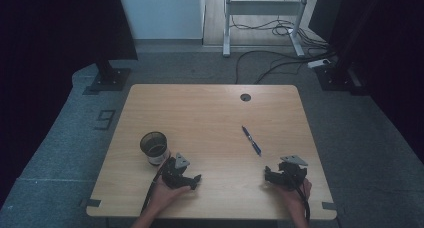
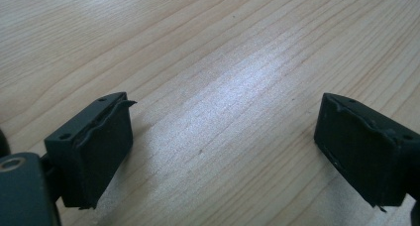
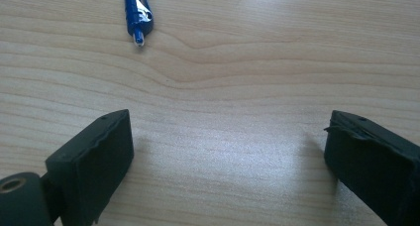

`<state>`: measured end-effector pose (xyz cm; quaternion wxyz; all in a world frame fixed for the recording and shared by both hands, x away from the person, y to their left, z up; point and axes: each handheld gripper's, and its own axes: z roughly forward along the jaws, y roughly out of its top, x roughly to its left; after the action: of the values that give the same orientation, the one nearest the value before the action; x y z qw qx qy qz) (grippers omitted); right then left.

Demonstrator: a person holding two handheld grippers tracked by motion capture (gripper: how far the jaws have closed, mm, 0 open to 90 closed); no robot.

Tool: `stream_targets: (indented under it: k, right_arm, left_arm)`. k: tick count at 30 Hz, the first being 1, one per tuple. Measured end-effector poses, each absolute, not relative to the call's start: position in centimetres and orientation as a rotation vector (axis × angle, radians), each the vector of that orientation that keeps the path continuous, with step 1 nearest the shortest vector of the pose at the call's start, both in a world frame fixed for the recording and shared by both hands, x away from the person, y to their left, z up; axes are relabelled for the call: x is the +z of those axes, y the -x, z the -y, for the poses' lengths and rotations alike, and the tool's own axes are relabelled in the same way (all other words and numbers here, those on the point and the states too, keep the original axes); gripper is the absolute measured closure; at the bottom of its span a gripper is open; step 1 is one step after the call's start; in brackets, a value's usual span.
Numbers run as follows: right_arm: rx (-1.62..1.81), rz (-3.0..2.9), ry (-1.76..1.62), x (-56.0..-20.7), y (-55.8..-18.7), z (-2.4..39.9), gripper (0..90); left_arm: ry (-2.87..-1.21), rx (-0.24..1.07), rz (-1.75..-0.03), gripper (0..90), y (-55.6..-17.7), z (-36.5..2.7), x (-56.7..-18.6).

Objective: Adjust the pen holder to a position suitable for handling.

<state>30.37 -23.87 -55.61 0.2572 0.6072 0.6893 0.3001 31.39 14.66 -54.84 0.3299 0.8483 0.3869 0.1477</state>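
A blue pen [image 1: 251,140] lies on the wooden table [image 1: 210,113], right of the middle; its tip end [image 3: 137,13] shows at the top of the right gripper view. A black mesh cup [image 1: 154,147] stands at the front left. My left gripper [image 1: 195,180] rests on the table just right of and in front of the cup, jaws wide apart over bare wood [image 2: 223,132]. My right gripper [image 1: 267,175] sits at the front right, below the pen, open with nothing between its fingers [image 3: 94,161].
A round cable hole [image 1: 245,97] sits near the table's far edge. Beyond the table are cables on the floor, a white desk frame [image 1: 262,18] and dark stands on both sides.
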Motion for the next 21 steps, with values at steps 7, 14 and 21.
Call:
stream_targets:
  k: [7,14,21]
  right_arm:
    - [0.815,-1.869,-1.644,-55.6,-30.35,23.87,5.4]
    - [0.815,-1.869,-1.646,-55.6,-30.36,23.87,5.5]
    - [0.817,-1.869,-1.646,-55.59,-30.37,23.88,5.8]
  left_arm:
    - [-2.216,0.386,-1.02,7.1,-31.36,-14.7,-54.85]
    - [-2.211,0.382,-1.018,7.3,-31.25,-14.78,-54.84]
    - [-2.194,0.344,-0.981,9.3,-30.59,-15.25,-54.56]
